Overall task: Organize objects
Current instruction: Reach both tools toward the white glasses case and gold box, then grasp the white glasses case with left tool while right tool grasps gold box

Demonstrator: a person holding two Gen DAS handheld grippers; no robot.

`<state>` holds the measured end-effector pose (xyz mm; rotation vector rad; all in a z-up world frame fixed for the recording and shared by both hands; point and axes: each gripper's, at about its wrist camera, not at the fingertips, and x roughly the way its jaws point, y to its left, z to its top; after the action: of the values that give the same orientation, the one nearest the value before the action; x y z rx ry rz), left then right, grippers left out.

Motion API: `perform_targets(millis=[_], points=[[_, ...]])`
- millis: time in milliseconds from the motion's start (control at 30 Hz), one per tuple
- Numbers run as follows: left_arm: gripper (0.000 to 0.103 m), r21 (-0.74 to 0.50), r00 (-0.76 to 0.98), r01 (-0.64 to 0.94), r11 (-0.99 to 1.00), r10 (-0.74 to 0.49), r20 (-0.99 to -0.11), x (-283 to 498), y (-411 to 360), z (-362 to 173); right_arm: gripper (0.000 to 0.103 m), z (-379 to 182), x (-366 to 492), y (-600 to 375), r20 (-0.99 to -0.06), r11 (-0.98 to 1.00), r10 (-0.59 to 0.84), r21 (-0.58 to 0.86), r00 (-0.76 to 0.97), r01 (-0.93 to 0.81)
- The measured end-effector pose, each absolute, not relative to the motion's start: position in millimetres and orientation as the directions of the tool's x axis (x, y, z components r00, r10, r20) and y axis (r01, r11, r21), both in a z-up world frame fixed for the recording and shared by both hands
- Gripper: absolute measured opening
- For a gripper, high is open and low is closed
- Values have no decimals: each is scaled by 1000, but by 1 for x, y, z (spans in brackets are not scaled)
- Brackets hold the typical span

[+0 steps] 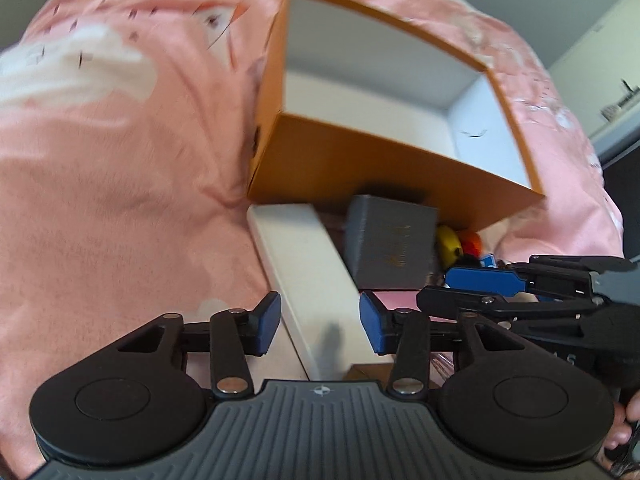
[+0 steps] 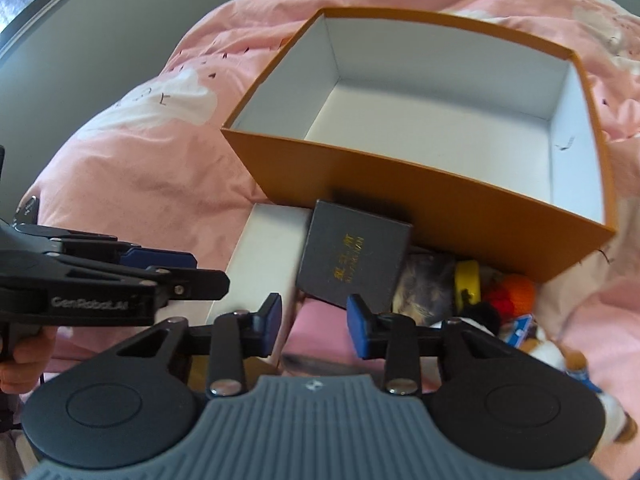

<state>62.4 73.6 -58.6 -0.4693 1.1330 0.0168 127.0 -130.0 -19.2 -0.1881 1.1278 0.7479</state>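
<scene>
Left gripper (image 1: 319, 322) straddles the white box (image 1: 308, 280) (pads apart).

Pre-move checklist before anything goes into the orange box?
1. Orange box open, nothing seen inside: ok.
2. Left gripper astride the long white box, pads not pressing it: not ok, no grip.
3. Right gripper jaws apart over the pink surface, near the dark box, nothing between them: not ok, empty.
4. Grippers clear of each other: cannot tell, they sit very close side by side.
5. Dark box free to lift: cannot tell, it leans on the white box and the orange box wall.
6. Small items, yellow piece and orange ball, not blocking: ok.
</scene>
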Motion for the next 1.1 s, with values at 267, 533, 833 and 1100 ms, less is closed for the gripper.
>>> perform_targets(millis=[267,533,833,1100], points=[[66,-432,357,-352,830,-308,-882,79,87,-94,26,-43,146,-114,-896,750,406,212,181,-627],[70,-481,321,-410,775,-370,-872,95,92,-121,27,-54,153,-117,-901,759,403,231,160,-609],[67,-472,351,-365,802,-351,-868,92,84,-117,28,-55,157,-117,-897,755,420,258,142,-603],[49,-349,434,-245,905,-220,-874,76,73,-78,30,-35,148,-129,-882,733,452,281,135,-620]])
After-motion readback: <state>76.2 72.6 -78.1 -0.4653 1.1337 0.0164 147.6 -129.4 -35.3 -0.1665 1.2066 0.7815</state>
